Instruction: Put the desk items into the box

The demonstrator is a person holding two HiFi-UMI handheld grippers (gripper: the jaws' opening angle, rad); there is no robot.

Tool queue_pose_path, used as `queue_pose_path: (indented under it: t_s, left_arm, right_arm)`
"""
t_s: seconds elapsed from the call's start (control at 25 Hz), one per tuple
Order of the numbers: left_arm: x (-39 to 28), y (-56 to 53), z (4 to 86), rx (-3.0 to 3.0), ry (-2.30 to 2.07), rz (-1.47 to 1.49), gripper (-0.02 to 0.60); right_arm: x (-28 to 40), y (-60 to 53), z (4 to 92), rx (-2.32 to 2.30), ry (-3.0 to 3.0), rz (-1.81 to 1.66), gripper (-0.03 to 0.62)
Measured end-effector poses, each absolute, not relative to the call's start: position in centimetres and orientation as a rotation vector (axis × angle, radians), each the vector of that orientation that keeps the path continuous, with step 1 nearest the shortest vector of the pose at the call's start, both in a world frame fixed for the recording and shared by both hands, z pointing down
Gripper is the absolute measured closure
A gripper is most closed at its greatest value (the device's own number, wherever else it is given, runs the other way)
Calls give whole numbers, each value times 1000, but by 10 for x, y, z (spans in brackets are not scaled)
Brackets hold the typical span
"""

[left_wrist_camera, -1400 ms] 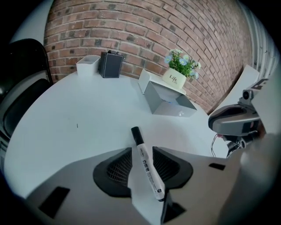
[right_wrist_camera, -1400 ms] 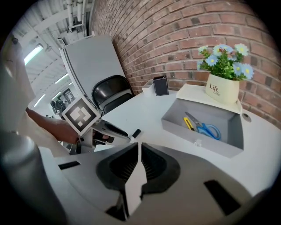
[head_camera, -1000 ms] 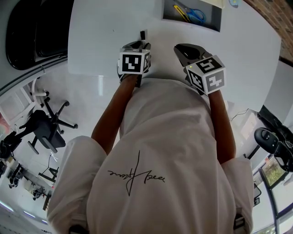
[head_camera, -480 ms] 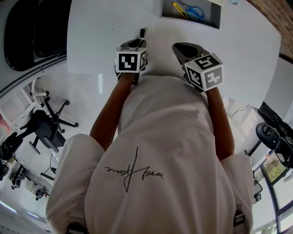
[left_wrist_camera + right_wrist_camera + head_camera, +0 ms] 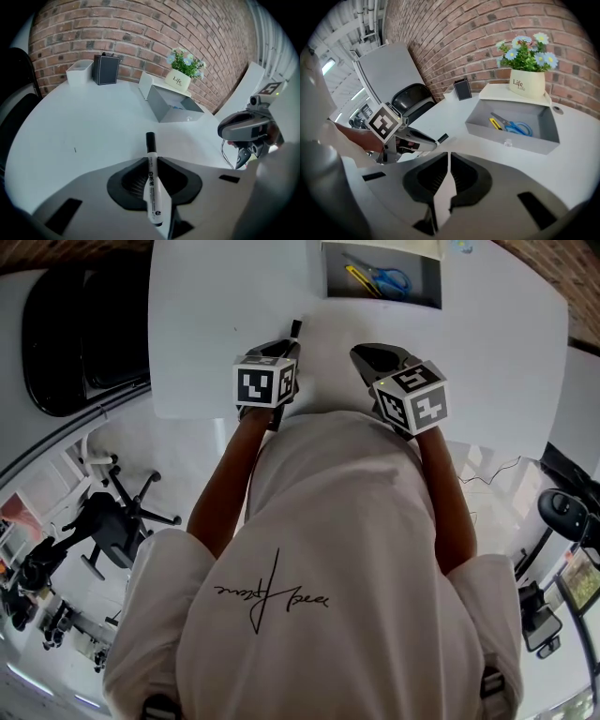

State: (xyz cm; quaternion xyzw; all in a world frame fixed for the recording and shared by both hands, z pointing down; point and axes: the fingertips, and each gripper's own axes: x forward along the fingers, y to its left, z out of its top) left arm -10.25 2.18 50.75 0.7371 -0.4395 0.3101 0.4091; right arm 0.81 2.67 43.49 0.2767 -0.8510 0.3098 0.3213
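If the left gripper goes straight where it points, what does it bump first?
Probably the bare white table, touched by the marker the left gripper holds; the grey box lies farther on.

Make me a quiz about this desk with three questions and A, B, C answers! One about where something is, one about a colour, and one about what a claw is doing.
1. Where are the scissors?
A on the floor
B under the table
C inside the grey box

2. What colour is the cap of the marker?
A red
B black
C green

3. What is the left claw doing?
A shut on the marker
B wide open and empty
C gripping a cup

Answers:
1. C, the blue-handled scissors lie in the box beside a yellow utility knife.
2. B, the white marker ends in a black cap.
3. A, the marker is pinched between its two sides and sticks out in front.
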Motion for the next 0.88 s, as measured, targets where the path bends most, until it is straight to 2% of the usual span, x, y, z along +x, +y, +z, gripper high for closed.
queue_pose_path:
  t_s: [0.88]
  left_arm:
    - [-89,3,439,2028,-1007,711,517]
  right_arm:
    - [-10,31,430,670,-2237,822,557]
